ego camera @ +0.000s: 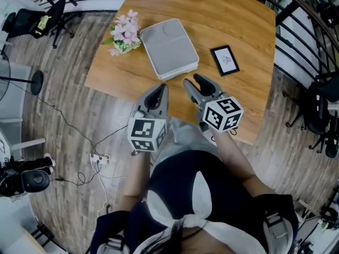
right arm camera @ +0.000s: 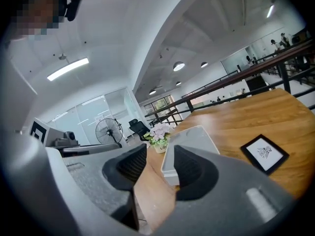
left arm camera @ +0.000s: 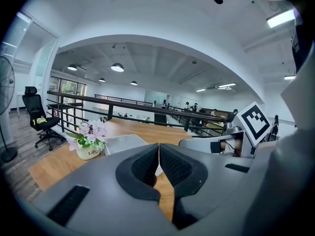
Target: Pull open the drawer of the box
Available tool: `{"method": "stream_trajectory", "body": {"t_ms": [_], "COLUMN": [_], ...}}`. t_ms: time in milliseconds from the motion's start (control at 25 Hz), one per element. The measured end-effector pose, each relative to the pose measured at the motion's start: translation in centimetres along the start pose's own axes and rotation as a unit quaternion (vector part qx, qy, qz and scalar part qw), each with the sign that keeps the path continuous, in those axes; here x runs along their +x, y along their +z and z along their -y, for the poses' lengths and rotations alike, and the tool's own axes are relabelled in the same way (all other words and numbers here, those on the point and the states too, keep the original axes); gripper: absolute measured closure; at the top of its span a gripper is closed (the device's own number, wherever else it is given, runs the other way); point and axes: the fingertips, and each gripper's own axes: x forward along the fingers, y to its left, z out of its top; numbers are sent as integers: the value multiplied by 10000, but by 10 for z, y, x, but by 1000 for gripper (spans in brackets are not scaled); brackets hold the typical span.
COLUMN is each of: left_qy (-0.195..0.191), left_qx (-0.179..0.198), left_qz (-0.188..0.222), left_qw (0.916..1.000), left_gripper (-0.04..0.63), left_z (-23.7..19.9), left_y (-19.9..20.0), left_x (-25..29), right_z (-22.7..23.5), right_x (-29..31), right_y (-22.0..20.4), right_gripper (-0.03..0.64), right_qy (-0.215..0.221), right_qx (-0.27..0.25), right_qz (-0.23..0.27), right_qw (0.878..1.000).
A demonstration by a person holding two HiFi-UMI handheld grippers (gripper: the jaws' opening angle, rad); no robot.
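Note:
A flat light-grey box (ego camera: 169,47) lies on the wooden table (ego camera: 212,15), its near end facing me and flush with the body. Both grippers hover just off the table's near edge, short of the box. My left gripper (ego camera: 161,90) is shut, its pads touching with nothing between them (left arm camera: 159,146); the box (left arm camera: 123,142) shows beyond it. My right gripper (ego camera: 194,80) is open and empty (right arm camera: 160,154), and the box's near corner (right arm camera: 192,140) appears through the gap, apart from the pads.
A pot of pink flowers (ego camera: 125,33) stands left of the box, and a black-framed picture (ego camera: 224,60) lies to its right. A black railing (ego camera: 302,30) runs along the right. Cables and a power strip (ego camera: 98,157) lie on the floor at left.

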Motion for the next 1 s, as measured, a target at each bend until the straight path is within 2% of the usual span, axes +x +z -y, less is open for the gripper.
{"method": "stream_trajectory", "body": {"t_ms": [520,800,1000], "left_qy": [-45,-117,-92], "left_qx": [-175,-239,-259], "left_qz": [-330,-621,-659], "left_qw": [9993,9977,9974], "left_gripper": [574,574,574], "left_z": [-24,-31,-42], "left_y": [-18,-30,-37], "left_x": [30,46,55], "right_z": [28,49,60], "right_x": [38,55,68], "right_y": [-37,-61,-79], "right_gripper": [443,442,442], "right_qy": [-19,-72,-123], "right_qx": [808,1192,1445], "right_qz": [-454,-681,-835], "right_qw": [9957,9905,9859]}}
